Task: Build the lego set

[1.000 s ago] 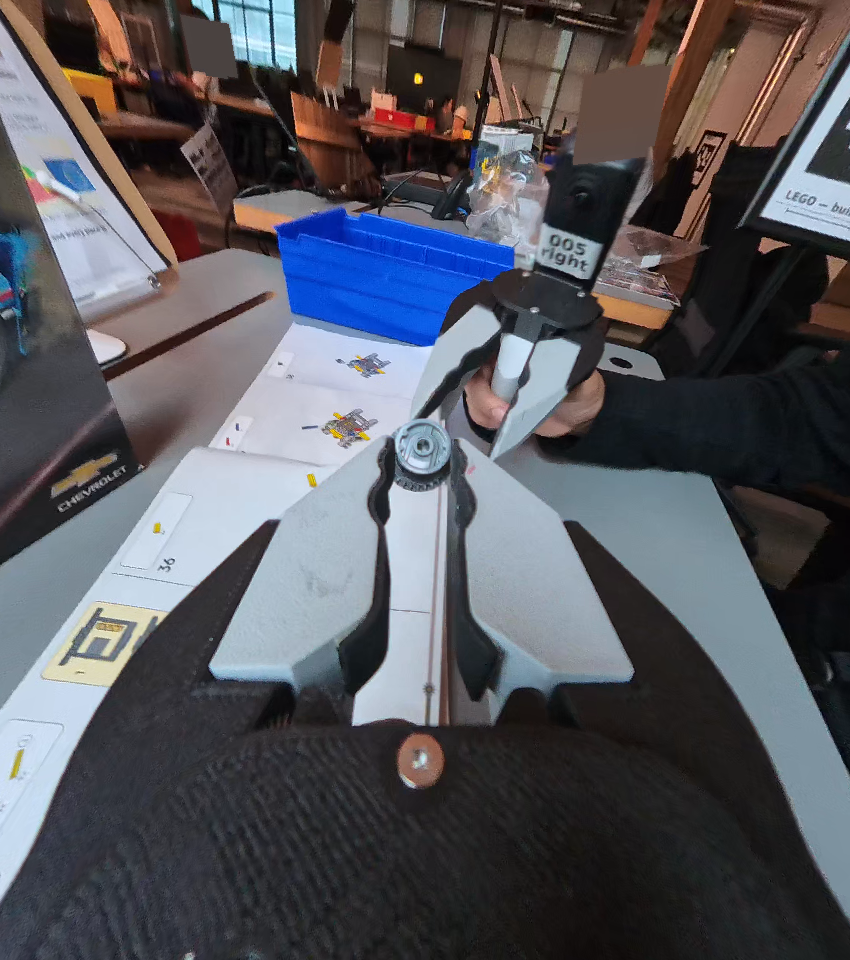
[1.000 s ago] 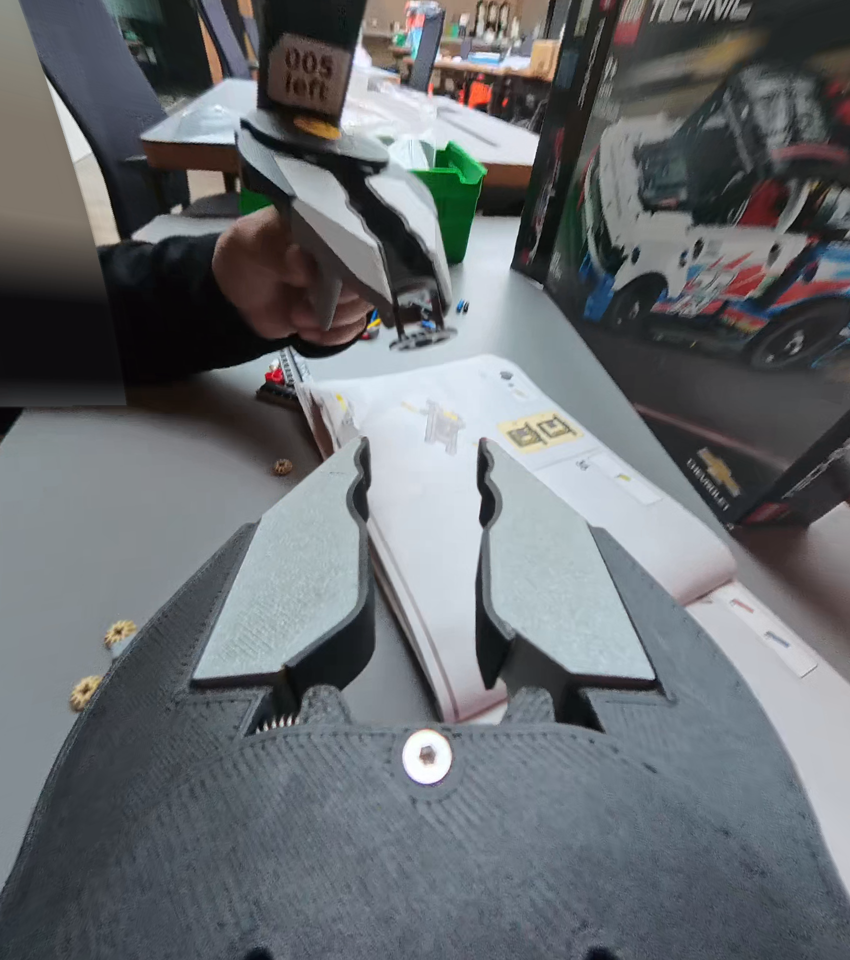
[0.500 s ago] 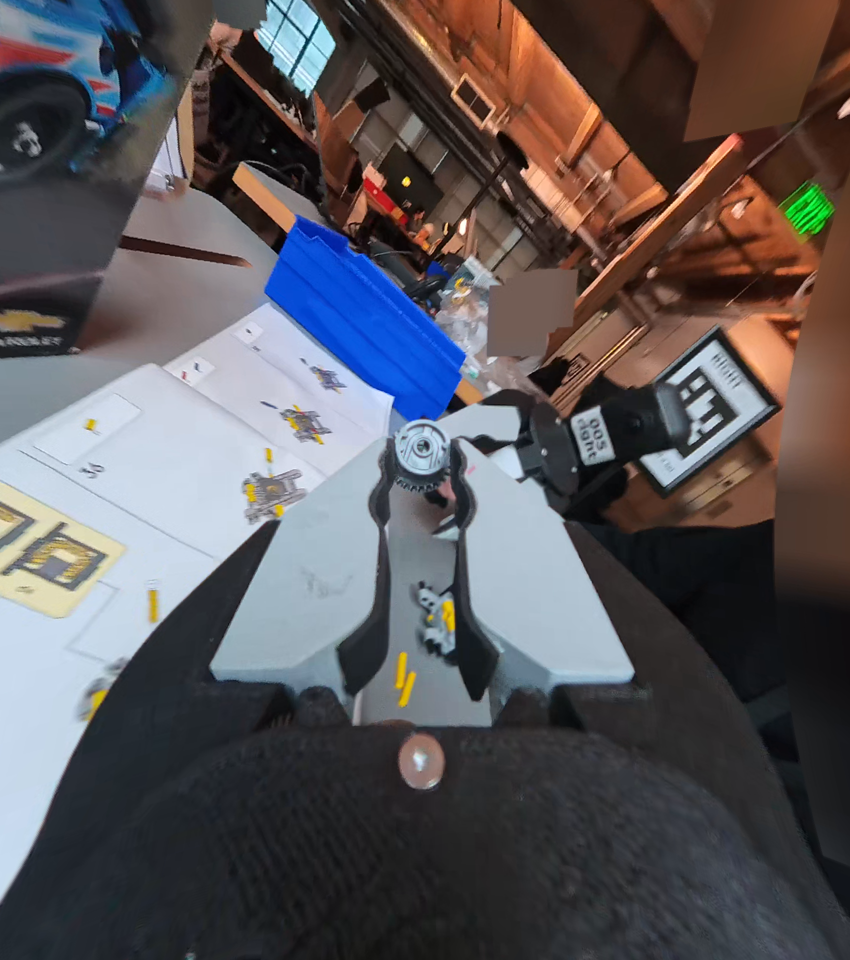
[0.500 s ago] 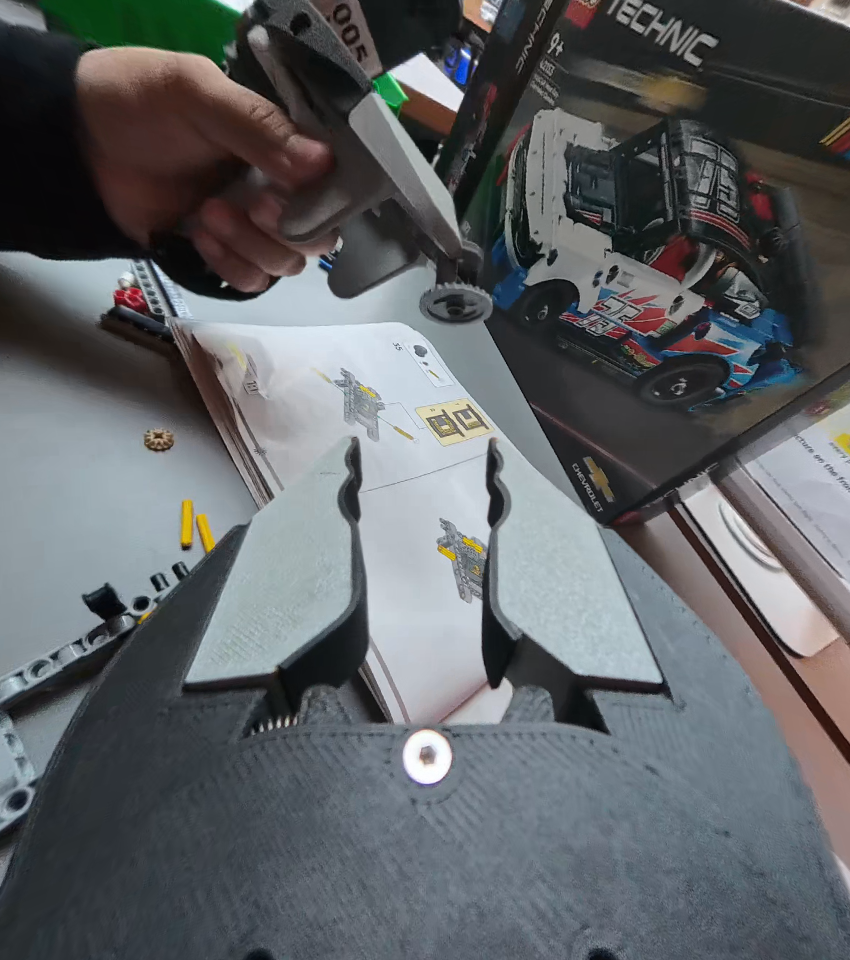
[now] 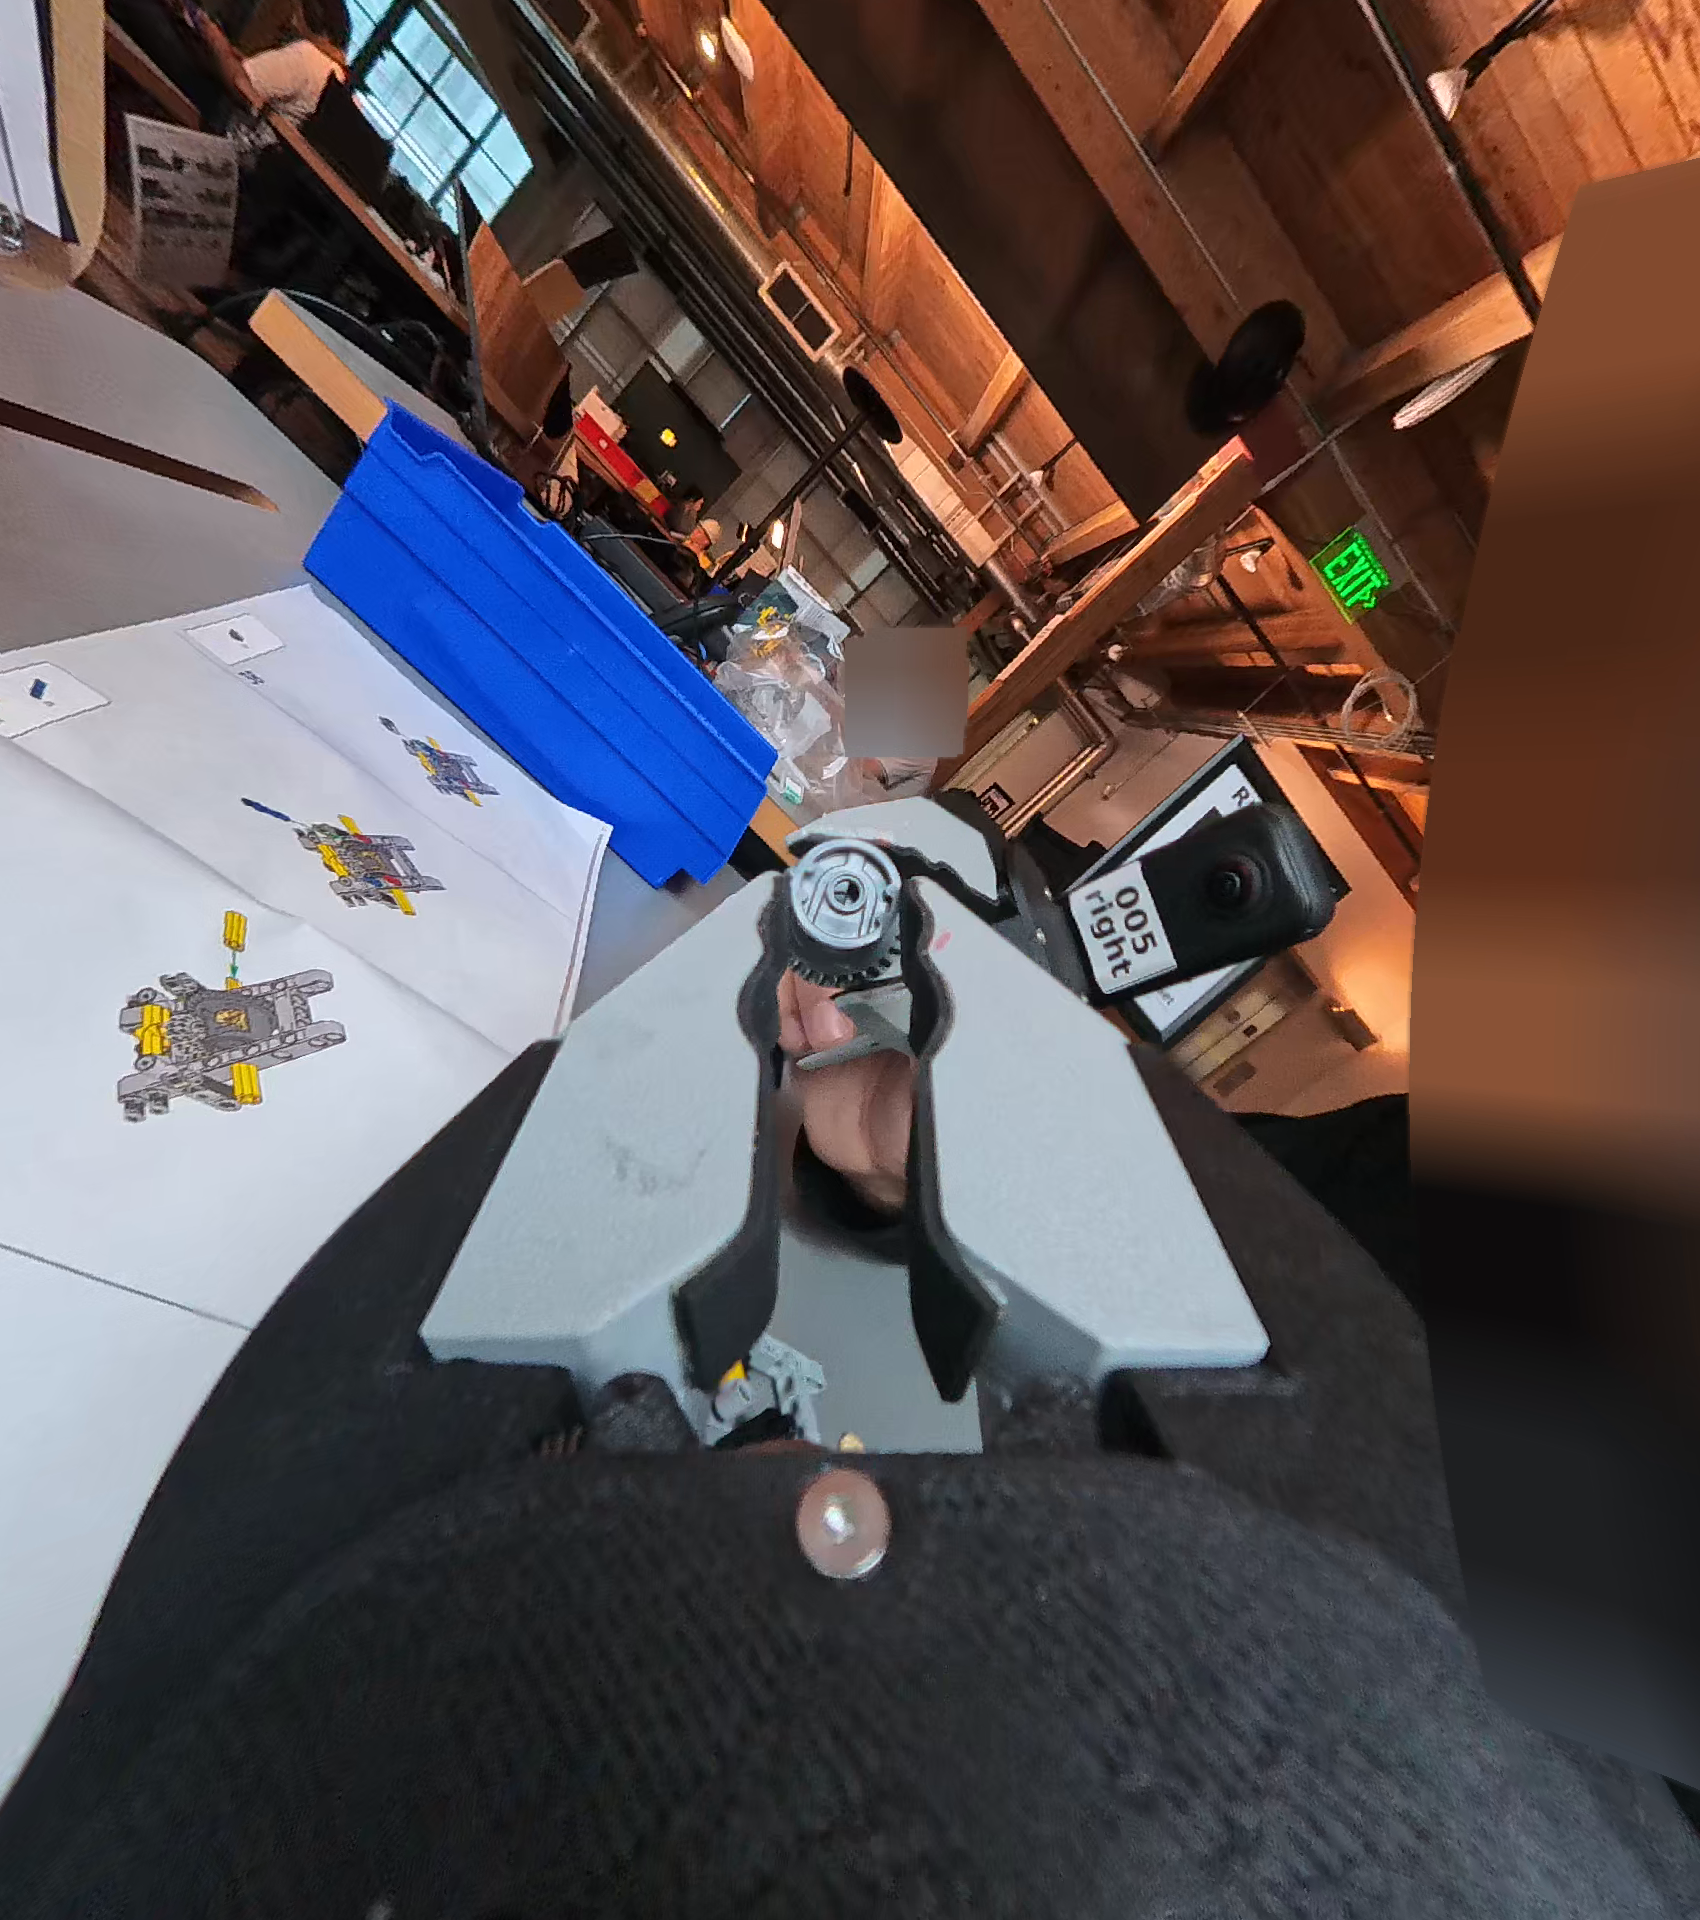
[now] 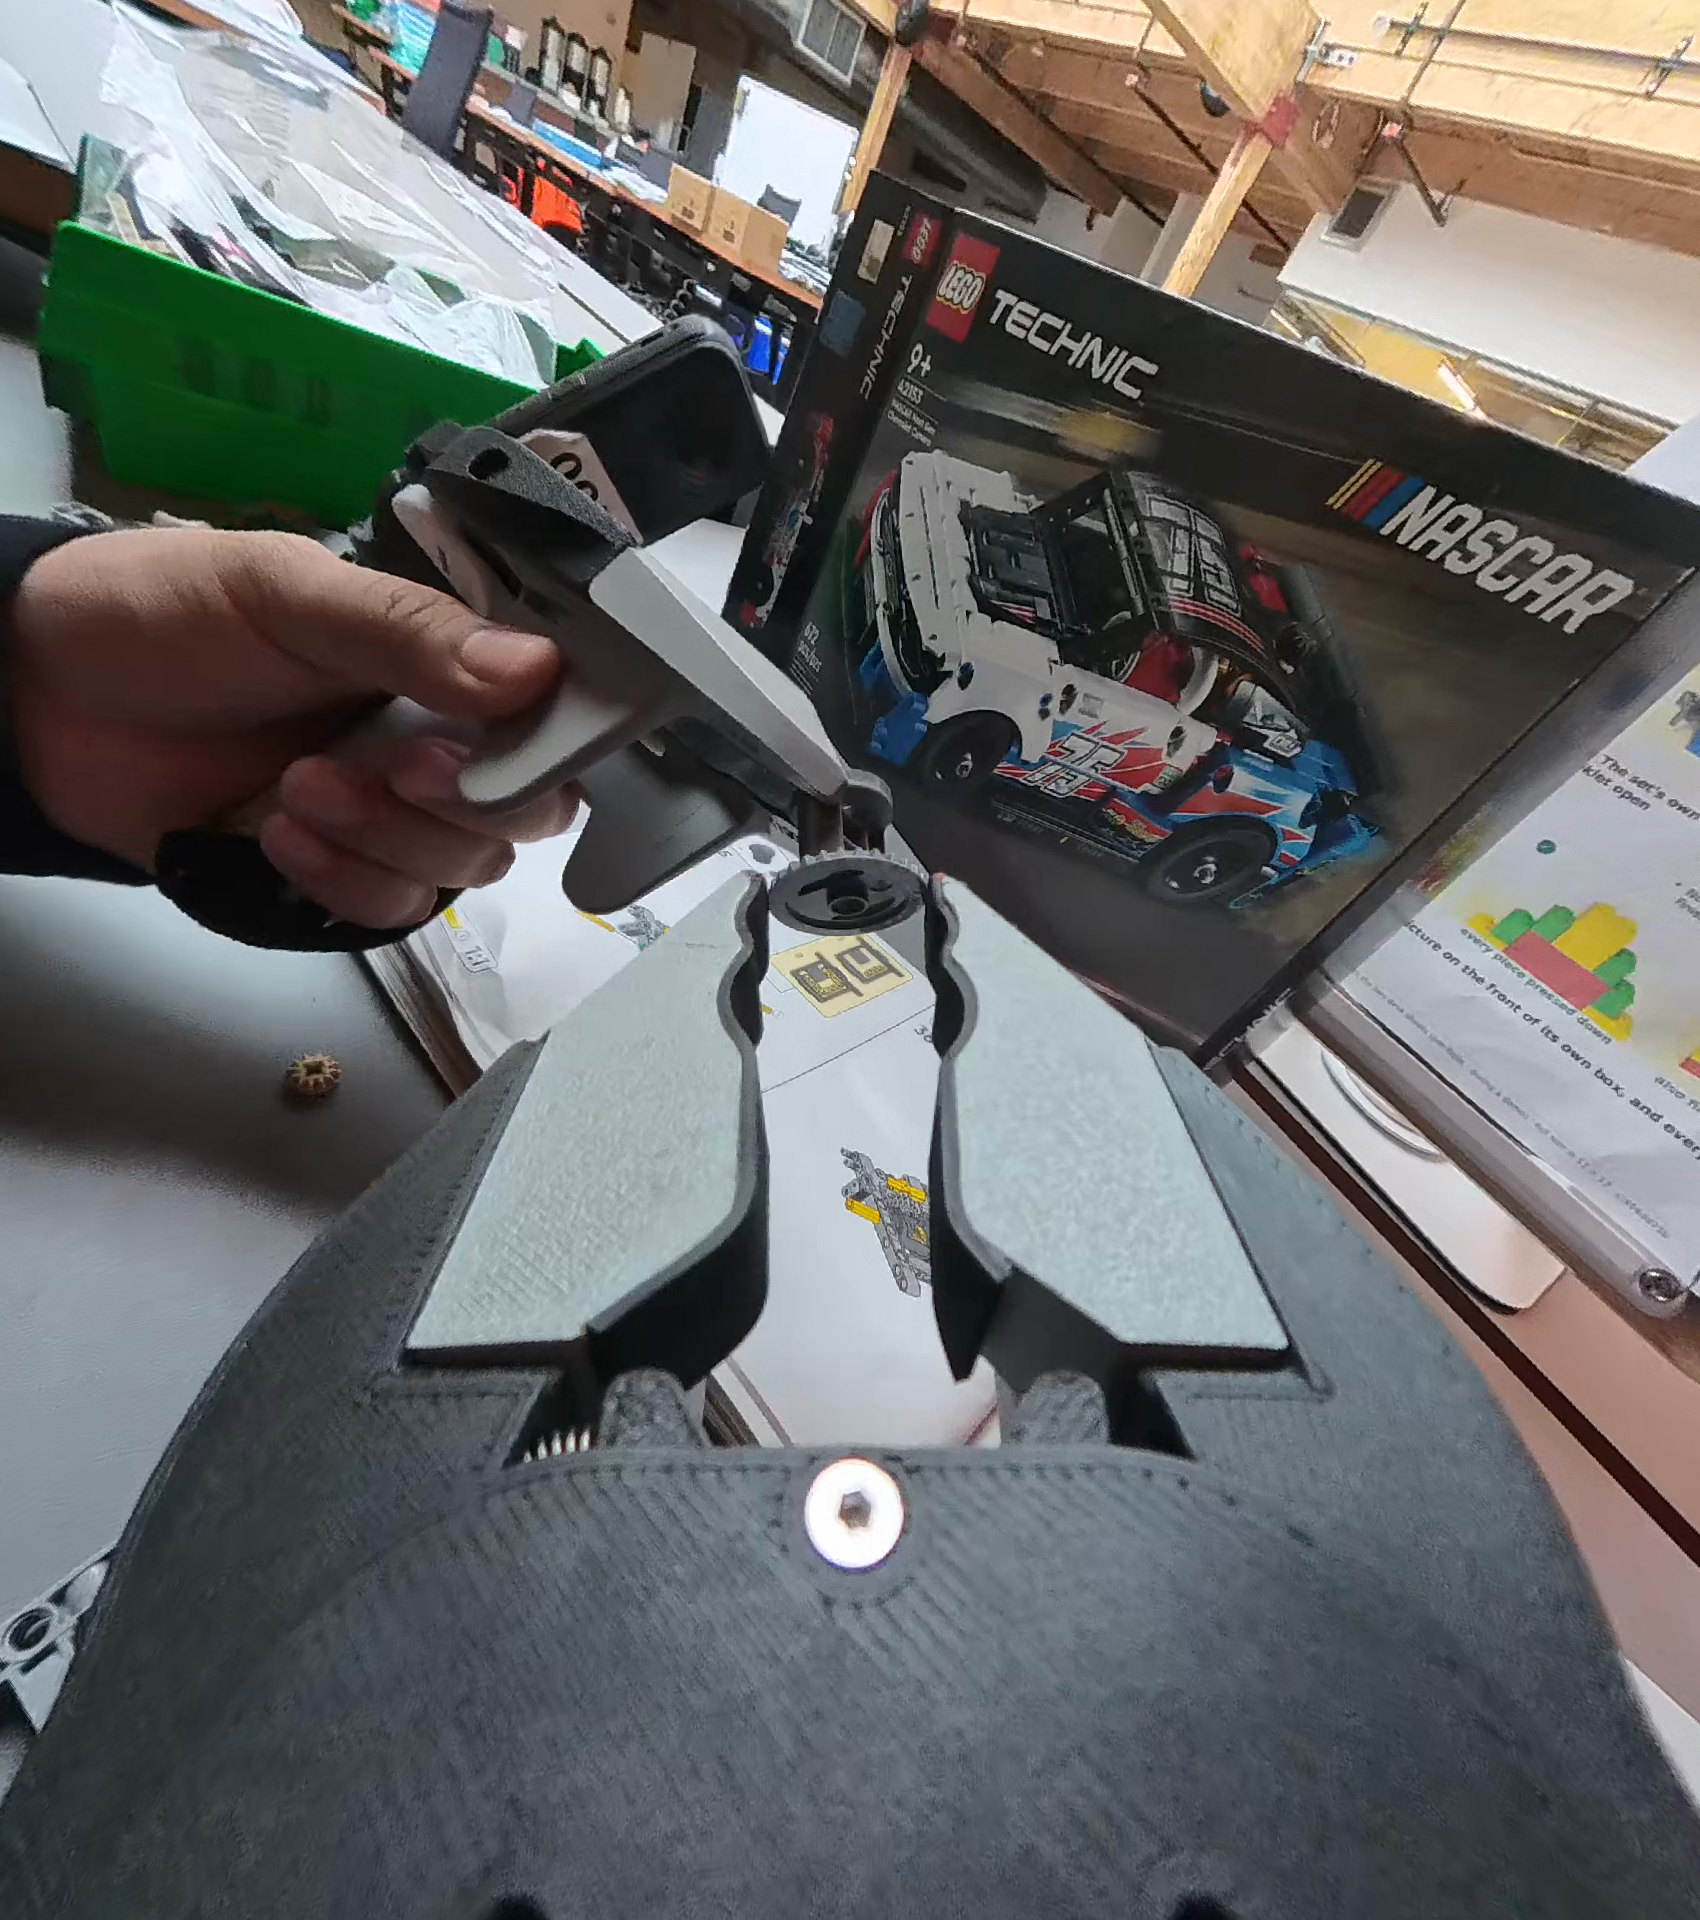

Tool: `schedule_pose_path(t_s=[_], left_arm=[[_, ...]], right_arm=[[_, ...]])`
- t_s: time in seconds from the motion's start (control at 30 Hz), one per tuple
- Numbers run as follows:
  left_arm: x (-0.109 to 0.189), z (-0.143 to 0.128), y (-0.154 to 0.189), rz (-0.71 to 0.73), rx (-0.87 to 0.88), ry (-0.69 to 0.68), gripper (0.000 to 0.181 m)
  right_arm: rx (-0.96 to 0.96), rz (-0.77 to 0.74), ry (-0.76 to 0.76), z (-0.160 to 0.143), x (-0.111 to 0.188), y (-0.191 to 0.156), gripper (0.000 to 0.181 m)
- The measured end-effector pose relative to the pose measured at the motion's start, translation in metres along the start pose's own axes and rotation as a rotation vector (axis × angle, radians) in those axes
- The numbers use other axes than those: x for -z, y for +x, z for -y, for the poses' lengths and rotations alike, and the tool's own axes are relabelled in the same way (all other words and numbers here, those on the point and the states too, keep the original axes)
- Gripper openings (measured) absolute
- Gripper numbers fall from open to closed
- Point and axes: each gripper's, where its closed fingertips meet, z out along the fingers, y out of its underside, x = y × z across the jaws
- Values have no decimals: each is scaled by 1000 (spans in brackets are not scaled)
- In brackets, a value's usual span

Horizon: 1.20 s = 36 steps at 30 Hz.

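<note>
Left wrist view first: the left hand-held gripper (image 5: 841, 925) is narrow and pinches a small grey gear piece (image 5: 841, 906) at its tips, lifted above the counter (image 5: 46, 540). To the left lies the open instruction booklet (image 5: 202, 935), and behind it, farther away, a blue bin (image 5: 534, 634). The right hand-held gripper (image 5: 939, 868) shows just behind the gear, on its right side. Between the fingers near the base, some small grey and yellow parts (image 5: 763, 1382) lie on the counter.

Right wrist view: the right hand-held gripper (image 6: 841, 914) is wide, and the gear piece (image 6: 841, 894) sits just between its tips. I cannot tell if the tips touch it yet. The left hand-held gripper (image 6: 841, 805) holds it from above, with the person's hand (image 6: 254, 707) on the handle. The set box (image 6: 1189, 623) stands far right, a green bin (image 6: 233, 384) far left, and one tan gear (image 6: 313, 1077) lies on the counter at left.

I judge the gear piece to be light, stiff and smooth plastic, so it can slip or turn in the grip. It seems best to take it across the toothed rim or the round body, squarely, before the other hand-held gripper lets go.
</note>
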Motion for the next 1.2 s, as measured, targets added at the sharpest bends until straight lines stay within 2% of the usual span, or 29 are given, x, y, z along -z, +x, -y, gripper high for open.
schedule_pose_path(t_s=[0.03, 0.27, 0.4, 0.53, 0.63, 0.73, 0.83, 0.97, 1.2], left_arm=[[-1, 0, 0, 4, 3, 9, 18], [-5, -6, -1, 26, 8, 18, 18], [-5, -11, -5, 21, 39, -28, 18], [6, 0, -8, 56, -22, -36, 18], [15, 4, -17, 157, -147, -83, 19], [16, -1, -19, 213, -247, -157, 20], [12, -12, -15, 235, -339, -241, 20], [5, -29, -7, 228, -411, -330, 21], [4, -64, -13, 242, -536, -536, 19]], right_arm=[[0, 2, -3, 0, 1, 0, 27], [76, 0, -40, -5, 5, 2, 27], [124, 61, -90, -13, 12, 1, 27], [117, 370, -181, -38, 35, -27, 27], [126, 609, -203, -44, 62, -60, 27], [113, 727, -229, -47, 75, -83, 26], [116, 760, -341, -65, 78, -96, 26], [171, 771, -412, -75, 81, -106, 26], [259, 746, -522, -88, 87, -104, 27]])
